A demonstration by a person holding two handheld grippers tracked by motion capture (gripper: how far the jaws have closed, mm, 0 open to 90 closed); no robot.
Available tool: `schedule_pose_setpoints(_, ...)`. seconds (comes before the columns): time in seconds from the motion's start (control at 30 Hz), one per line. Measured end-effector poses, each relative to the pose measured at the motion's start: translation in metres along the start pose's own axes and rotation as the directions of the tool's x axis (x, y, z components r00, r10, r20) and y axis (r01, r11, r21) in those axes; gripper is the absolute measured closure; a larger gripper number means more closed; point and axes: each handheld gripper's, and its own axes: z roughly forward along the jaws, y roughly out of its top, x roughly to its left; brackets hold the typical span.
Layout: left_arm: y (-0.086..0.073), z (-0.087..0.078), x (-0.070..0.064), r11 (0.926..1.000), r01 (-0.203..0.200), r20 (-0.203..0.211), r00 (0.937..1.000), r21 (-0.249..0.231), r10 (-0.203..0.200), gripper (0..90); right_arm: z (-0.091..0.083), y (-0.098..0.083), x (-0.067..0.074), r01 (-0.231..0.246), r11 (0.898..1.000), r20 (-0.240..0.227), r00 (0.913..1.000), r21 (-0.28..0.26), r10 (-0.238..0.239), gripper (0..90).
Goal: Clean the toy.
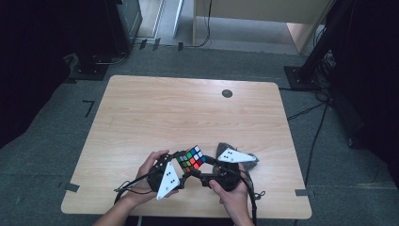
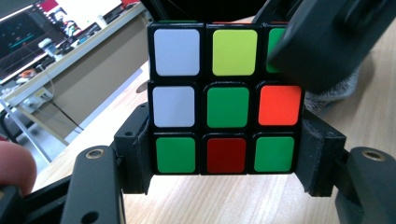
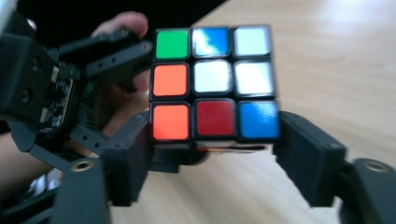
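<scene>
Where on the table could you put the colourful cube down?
Bare wood runs from the black dot down the middle and along the table's left and right edges. The near edge is crowded: both hands hold the cube there.

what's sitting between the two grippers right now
A scrambled Rubik's cube sits between the left gripper and the right gripper, raised off the table in the high view.

Between your left gripper's (image 2: 224, 179) fingers (image 2: 320, 161) the cube (image 2: 226, 107) looks like glossy plastic, its coloured stickers smooth and shiny in a black frame. The fingers themselves are matt black plastic, faintly ridged, with brass-coloured metal inserts behind them. Beneath them the worktop (image 1: 188, 108) is pale wood grain, smooth, low sheen
</scene>
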Motion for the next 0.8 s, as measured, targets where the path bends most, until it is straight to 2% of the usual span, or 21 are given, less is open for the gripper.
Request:
schedule_pose_setpoints(0.03, 0.000, -0.001, 0.003, 0.9999, 0.016, -0.002, 0.9999, -0.004, -0.016, 34.3, -0.003, 0.001, -0.001, -0.002, 1.000, -0.011, 0.9999, -0.018, 0.002, 25.7)
schedule_pose_setpoints(0.1, -0.002, -0.003, 0.009, 0.9983, 0.058, -0.003, 0.9983, -0.002, -0.058, 34.2, -0.014, 0.003, -0.004, 0.003, 0.995, -0.017, 0.9999, -0.101, -0.004, 26.2)
schedule_pose_setpoints(0.17, -0.005, -0.004, 0.015, 0.9943, 0.106, -0.011, 0.9942, -0.005, -0.106, 34.2, -0.027, 0.007, -0.013, -0.022, 0.987, 0.017, 0.9995, -0.162, 0.025, 26.1)
schedule_pose_setpoints(0.2, -0.007, -0.004, 0.018, 0.9916, 0.129, -0.012, 0.9916, -0.002, -0.129, 34.3, -0.033, 0.008, -0.019, -0.038, 0.983, 0.048, 0.9977, -0.178, 0.047, 25.8)
schedule_pose_setpoints(0.23, -0.008, -0.004, 0.021, 0.9890, 0.148, -0.014, 0.9889, 0.001, -0.148, 34.3, -0.039, 0.008, -0.026, -0.037, 0.982, 0.100, 0.9934, -0.183, 0.056, 25.1)
schedule_pose_setpoints(0.27, -0.009, -0.004, 0.023, 0.9873, 0.159, -0.019, 0.9872, 0.007, -0.159, 34.2, -0.043, 0.006, -0.033, -0.022, 0.985, 0.173, 0.9836, -0.171, 0.052, 24.5)
schedule_pose_setpoints(0.3, -0.011, -0.003, 0.025, 0.9848, 0.173, -0.022, 0.9846, 0.011, -0.173, 34.2, -0.044, 0.003, -0.040, 0.002, 0.990, 0.248, 0.9683, -0.138, 0.033, 24.1)
schedule_pose_setpoints(0.37, -0.013, -0.003, 0.027, 0.9809, 0.194, -0.024, 0.9808, 0.015, -0.193, 34.2, -0.042, -0.005, -0.053, 0.036, 0.999, 0.362, 0.9320, -0.027, -0.024, 24.2)
schedule_pose_setpoints(0.4, -0.013, -0.002, 0.028, 0.9799, 0.199, -0.025, 0.9798, 0.017, -0.198, 34.2, -0.039, -0.011, -0.058, 0.047, 0.999, 0.406, 0.9123, 0.019, -0.051, 25.2)
schedule_pose_setpoints(0.43, -0.013, -0.002, 0.028, 0.9794, 0.201, -0.023, 0.9795, 0.020, -0.200, 34.2, -0.036, -0.015, -0.063, 0.046, 0.997, 0.437, 0.8969, 0.061, -0.068, 25.3)
schedule_pose_setpoints(0.47, -0.014, -0.002, 0.028, 0.9794, 0.201, -0.022, 0.9795, 0.020, -0.200, 34.2, -0.031, -0.018, -0.067, 0.036, 0.994, 0.447, 0.8911, 0.101, -0.077, 25.1)
schedule_pose_setpoints(0.53, -0.014, -0.002, 0.029, 0.9789, 0.203, -0.018, 0.9790, 0.021, -0.203, 34.2, -0.022, -0.024, -0.073, 0.007, 0.985, 0.453, 0.8874, 0.172, -0.085, 25.0)
schedule_pose_setpoints(0.57, -0.014, -0.001, 0.029, 0.9784, 0.206, -0.016, 0.9786, 0.022, -0.205, 34.2, -0.016, -0.028, -0.075, -0.004, 0.977, 0.462, 0.8816, 0.214, -0.097, 25.2)
schedule_pose_setpoints(0.6, -0.014, -0.001, 0.029, 0.9779, 0.208, -0.016, 0.9781, 0.023, -0.208, 34.2, -0.011, -0.031, -0.077, -0.021, 0.967, 0.479, 0.8712, 0.254, -0.107, 25.8)
schedule_pose_setpoints(0.63, -0.014, -0.001, 0.029, 0.9770, 0.212, -0.014, 0.9772, 0.024, -0.212, 34.2, -0.007, -0.035, -0.079, -0.043, 0.960, 0.486, 0.8682, 0.277, -0.101, 26.1)
schedule_pose_setpoints(0.7, -0.015, -0.001, 0.029, 0.9764, 0.214, -0.013, 0.9768, 0.027, -0.214, 34.2, -0.006, -0.037, -0.083, -0.072, 0.960, 0.461, 0.8850, 0.270, -0.063, 32.0)
schedule_pose_setpoints(0.77, -0.015, -0.001, 0.029, 0.9757, 0.217, -0.010, 0.9762, 0.031, -0.217, 34.2, -0.007, -0.036, -0.086, -0.067, 0.959, 0.441, 0.8951, 0.275, -0.064, 35.2)
schedule_pose_setpoints(0.8, -0.015, -0.001, 0.028, 0.9756, 0.217, -0.010, 0.9761, 0.031, -0.217, 34.2, -0.007, -0.038, -0.087, -0.065, 0.963, 0.430, 0.9011, 0.263, -0.057, 36.4)
